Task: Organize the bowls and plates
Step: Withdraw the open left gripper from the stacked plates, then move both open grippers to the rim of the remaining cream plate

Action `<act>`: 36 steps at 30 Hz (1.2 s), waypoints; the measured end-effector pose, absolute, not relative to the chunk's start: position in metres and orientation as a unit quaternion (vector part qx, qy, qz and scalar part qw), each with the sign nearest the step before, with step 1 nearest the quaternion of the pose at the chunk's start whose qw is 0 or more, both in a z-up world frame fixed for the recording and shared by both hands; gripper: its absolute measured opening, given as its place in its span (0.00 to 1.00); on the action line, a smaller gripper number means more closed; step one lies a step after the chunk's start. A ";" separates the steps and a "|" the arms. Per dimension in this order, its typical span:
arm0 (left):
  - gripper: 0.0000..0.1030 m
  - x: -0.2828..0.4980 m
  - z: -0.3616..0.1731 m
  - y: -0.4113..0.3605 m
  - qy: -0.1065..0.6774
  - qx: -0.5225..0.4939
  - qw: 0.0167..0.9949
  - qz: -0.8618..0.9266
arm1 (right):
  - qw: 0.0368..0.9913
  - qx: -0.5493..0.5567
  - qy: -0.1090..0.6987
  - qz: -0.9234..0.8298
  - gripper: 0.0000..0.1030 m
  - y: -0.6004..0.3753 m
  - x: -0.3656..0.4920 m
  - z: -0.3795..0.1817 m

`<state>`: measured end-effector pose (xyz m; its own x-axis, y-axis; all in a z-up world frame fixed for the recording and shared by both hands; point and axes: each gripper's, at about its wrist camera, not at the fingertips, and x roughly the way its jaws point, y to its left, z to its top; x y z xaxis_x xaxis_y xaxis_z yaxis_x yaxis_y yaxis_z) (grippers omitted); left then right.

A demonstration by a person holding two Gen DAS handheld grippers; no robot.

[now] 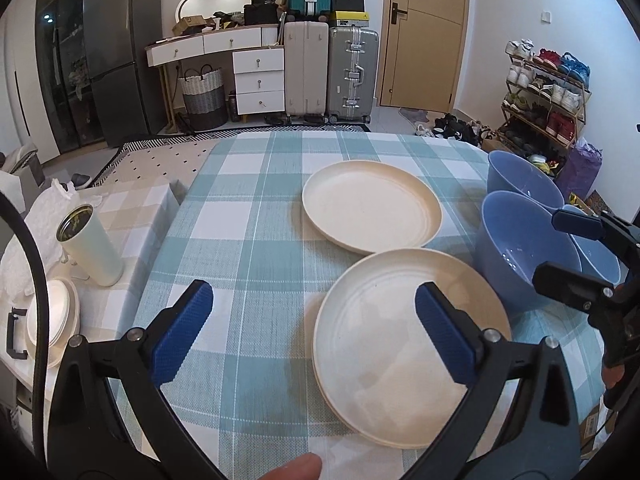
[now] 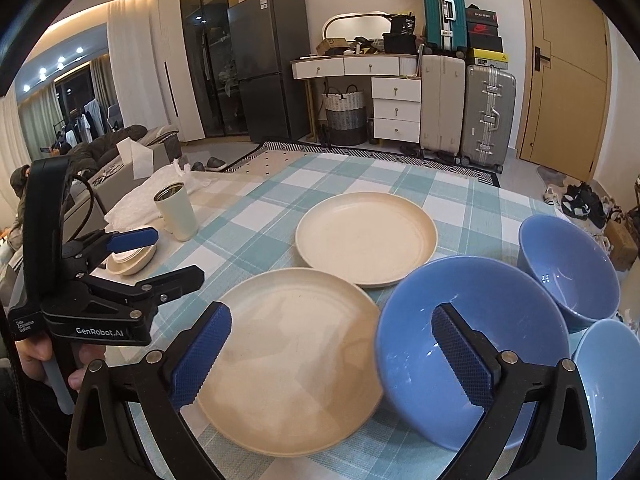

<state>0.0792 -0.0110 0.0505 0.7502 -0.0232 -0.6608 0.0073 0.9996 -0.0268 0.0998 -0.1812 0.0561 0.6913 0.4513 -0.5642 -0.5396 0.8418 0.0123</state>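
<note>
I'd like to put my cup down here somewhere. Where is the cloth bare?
Bare checked cloth lies left of the two cream plates: near plate, far plate, up to the tumbler. More lies beyond the far plate. The right side is crowded with three blue bowls, close together.

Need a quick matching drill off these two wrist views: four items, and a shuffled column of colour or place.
Items:
1. near plate
2. nearest bowl
3. tumbler
4. left gripper

Descriptions:
A. blue, beside two more like it
B. open, nothing between its fingers
C. cream, overlapping the rim of a second plate
D. pale, upright, on the beige checked cloth to the side

Pairs: 1-C, 2-A, 3-D, 4-B
</note>
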 end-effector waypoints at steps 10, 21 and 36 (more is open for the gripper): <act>0.98 0.110 0.059 -0.020 0.361 -0.012 0.932 -0.010 | 0.923 -0.073 0.289 0.244 0.99 -0.195 0.130 0.067; 0.98 0.137 0.060 -0.020 0.368 -0.014 0.930 -0.011 | 0.924 -0.082 0.289 0.235 0.99 -0.195 0.155 0.076; 0.98 0.172 0.053 -0.014 0.386 -0.016 0.922 -0.001 | 0.921 -0.085 0.311 0.220 0.99 -0.197 0.193 0.083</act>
